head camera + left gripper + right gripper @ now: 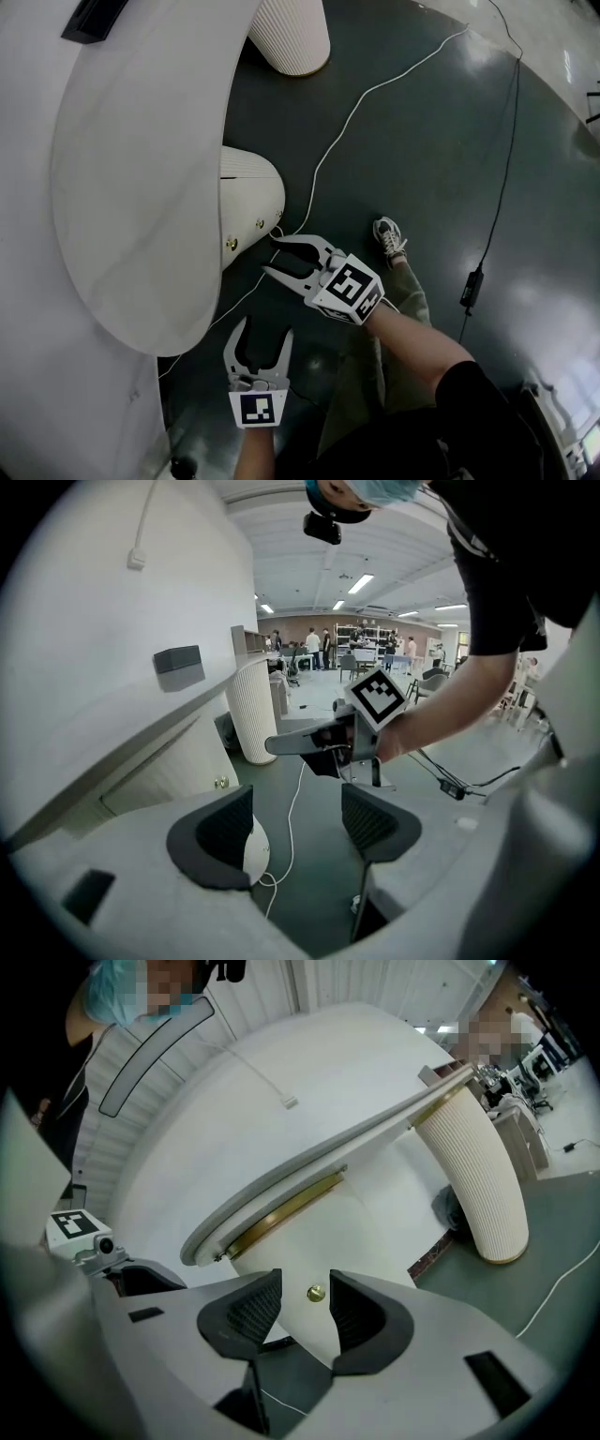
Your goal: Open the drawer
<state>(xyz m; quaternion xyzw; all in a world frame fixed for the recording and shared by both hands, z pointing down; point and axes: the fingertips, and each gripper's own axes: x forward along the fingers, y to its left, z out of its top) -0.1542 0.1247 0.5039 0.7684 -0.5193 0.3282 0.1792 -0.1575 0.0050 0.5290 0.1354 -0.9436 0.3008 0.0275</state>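
A white rounded drawer unit (255, 187) sits under the curved white tabletop (131, 178); two small brass knobs (232, 244) show on its front. My right gripper (270, 256) is open and points left at the knobs, a short way off them. In the right gripper view one brass knob (316, 1292) on the drawer front (375, 1232) shows in the gap of the right gripper (298, 1307), still beyond the pads. My left gripper (265, 328) is open and empty, lower and nearer me. In the left gripper view, the left gripper (298, 822) frames bare floor, with the right gripper (291, 747) ahead.
A ribbed white column (291, 33) stands on the dark floor beyond the drawer unit. A white cable (356, 112) runs across the floor to the unit's base. A black cable with an adapter (472, 286) lies at the right. My shoe (389, 239) is just right of the right gripper.
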